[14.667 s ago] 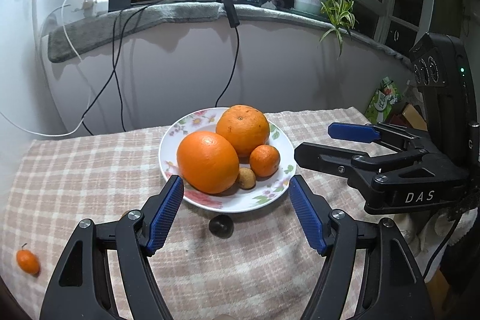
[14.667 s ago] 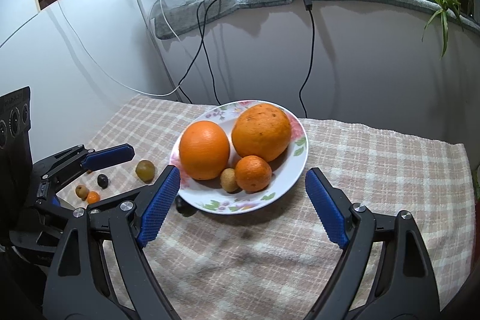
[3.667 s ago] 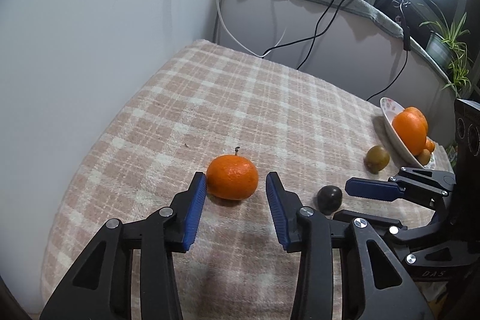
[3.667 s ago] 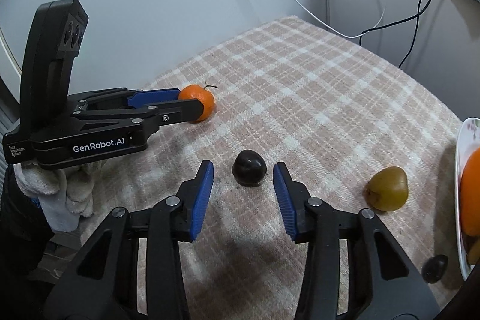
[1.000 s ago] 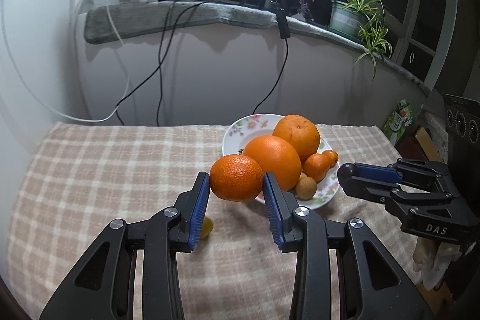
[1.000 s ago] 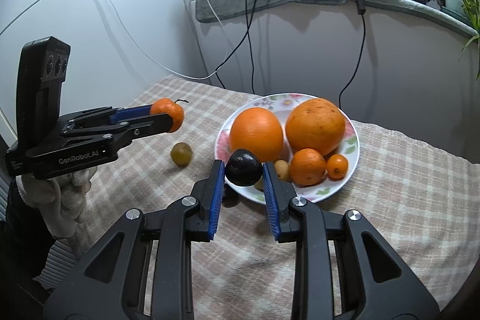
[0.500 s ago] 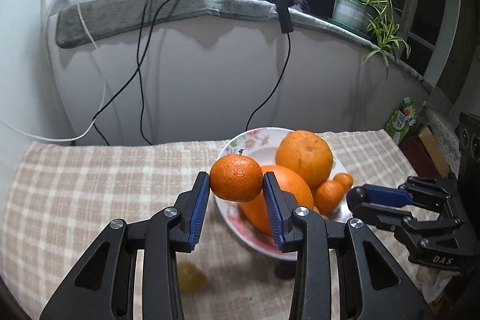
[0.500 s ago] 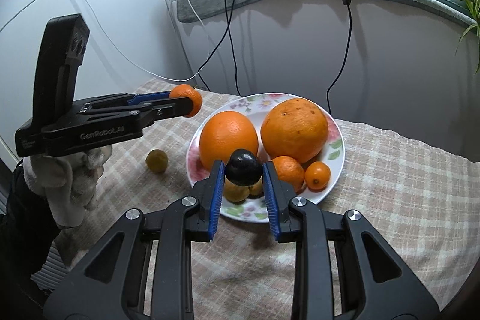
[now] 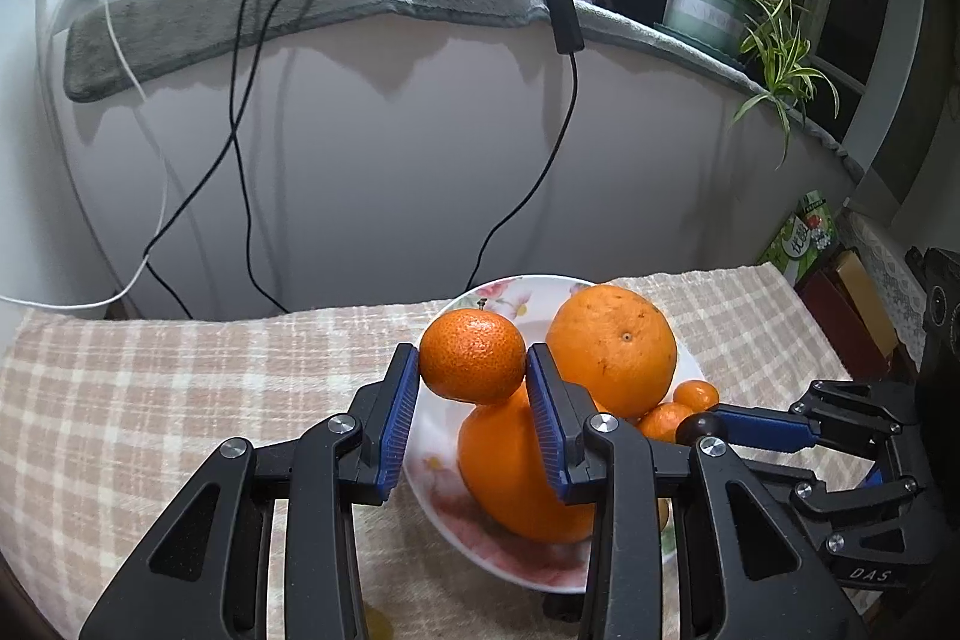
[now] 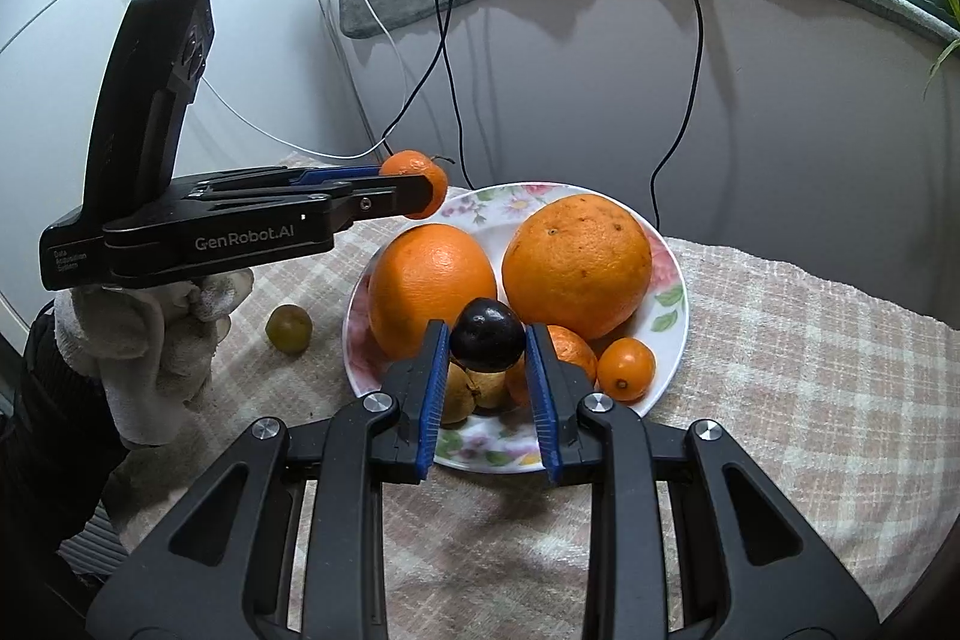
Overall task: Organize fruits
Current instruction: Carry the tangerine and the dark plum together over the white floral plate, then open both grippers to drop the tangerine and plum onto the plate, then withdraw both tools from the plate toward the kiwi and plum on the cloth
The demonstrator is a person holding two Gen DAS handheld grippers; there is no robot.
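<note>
Over on the left, a small greenish fruit [image 10: 289, 328] lies on the checked cloth [image 10: 810, 370] that covers the bench, just beside the flowered plate [image 10: 675, 316] and apart from its rim. A gloved hand [image 10: 150, 334] grips the left tool [image 9: 472, 370], whose blue pads are pinched on a tangerine [image 9: 472, 356]; from the right wrist view the fruit is held in the air above the plate's near-left rim, not resting on anything.

On the plate sit two big oranges side by side: the smooth orange [image 10: 431, 286] to the left and the rougher, paler orange [image 10: 577, 265] to the right, close enough that they look to be touching. In front of them lie smaller pieces: a yellowish-brown fruit [image 10: 456, 394] partly hidden behind the right tool's finger, a small mandarin [image 10: 570, 346] tucked under the rough orange, and a kumquat [image 10: 626, 369] just beside it near the plate's right edge.

The right tool [image 10: 487, 364] is clamped on a dark plum [image 10: 487, 334], which hangs above the front part of the plate, over the little fruits and just in front of the gap between the two oranges.

Behind the bench, black and white cables [image 9: 252, 112] drop down the pale wall from a grey-padded ledge [image 9: 336, 1], and a potted spider plant [image 9: 729, 1] stands at its right end
</note>
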